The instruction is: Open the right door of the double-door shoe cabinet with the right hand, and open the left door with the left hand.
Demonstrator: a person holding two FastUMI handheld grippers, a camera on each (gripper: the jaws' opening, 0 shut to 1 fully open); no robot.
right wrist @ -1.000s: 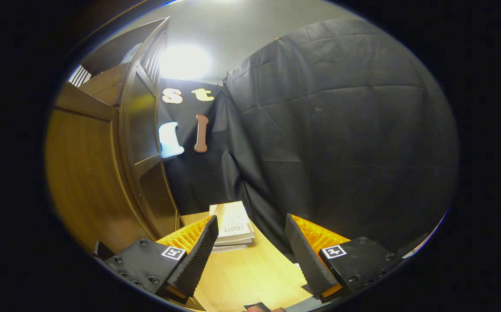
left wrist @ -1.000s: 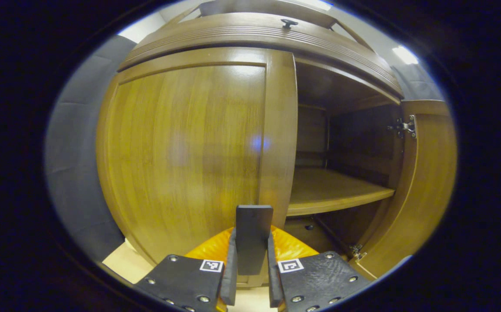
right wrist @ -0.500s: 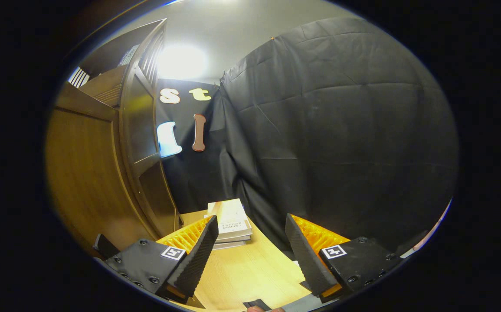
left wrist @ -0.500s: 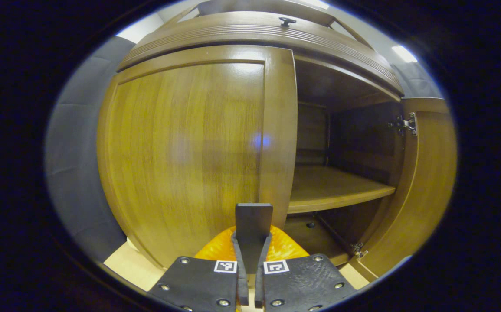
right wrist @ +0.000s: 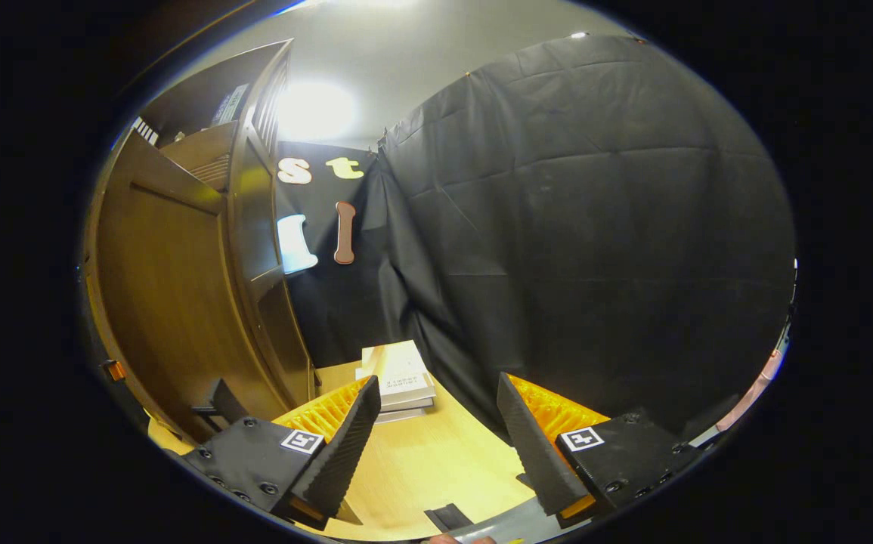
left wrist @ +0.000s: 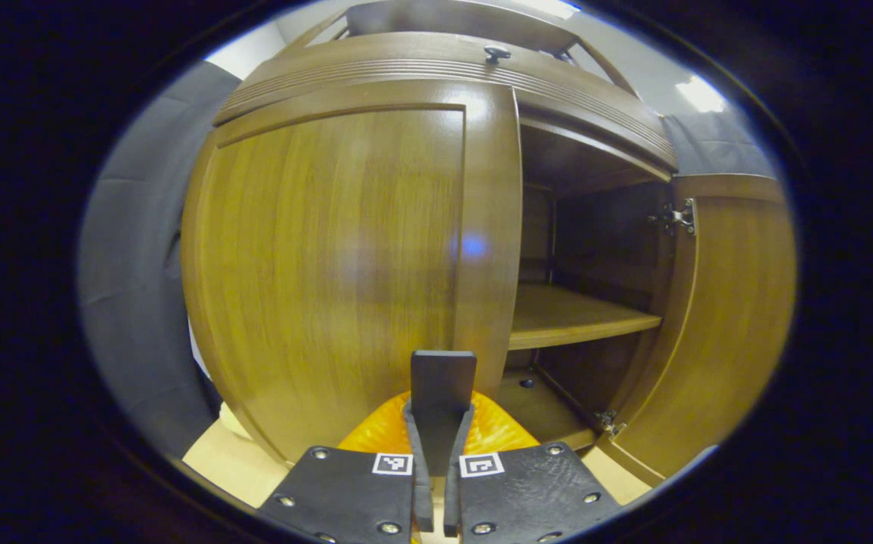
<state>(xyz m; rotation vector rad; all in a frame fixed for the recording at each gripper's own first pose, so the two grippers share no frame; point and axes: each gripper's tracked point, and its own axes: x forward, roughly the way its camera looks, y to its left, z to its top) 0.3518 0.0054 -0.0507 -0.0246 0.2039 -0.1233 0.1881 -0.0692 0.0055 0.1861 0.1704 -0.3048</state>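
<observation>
In the left gripper view the brown wooden shoe cabinet (left wrist: pixel 436 72) fills the scene. Its left door (left wrist: pixel 330 249) stands against the frame or very nearly so. My left gripper (left wrist: pixel 438 427) is shut on that door's dark flat handle (left wrist: pixel 442 374), low on the door's right edge. The right door (left wrist: pixel 731 317) is swung wide open, baring a shelf (left wrist: pixel 572 317) inside. In the right gripper view my right gripper (right wrist: pixel 436 427) is open and holds nothing. The open right door (right wrist: pixel 164 302) and its dark handle (right wrist: pixel 221 397) lie to its left, apart from the fingers.
A small stack of books (right wrist: pixel 402 381) lies on the light wooden floor (right wrist: pixel 436 468) by the cabinet's side. Black cloth (right wrist: pixel 595 242) walls in the booth ahead and to the right. A small knob (left wrist: pixel 496 54) sits on the cabinet's top.
My left gripper's fingers have closed on the left door's handle, and its view has since swung slightly. My right gripper, still open, has drifted away from the open right door.
</observation>
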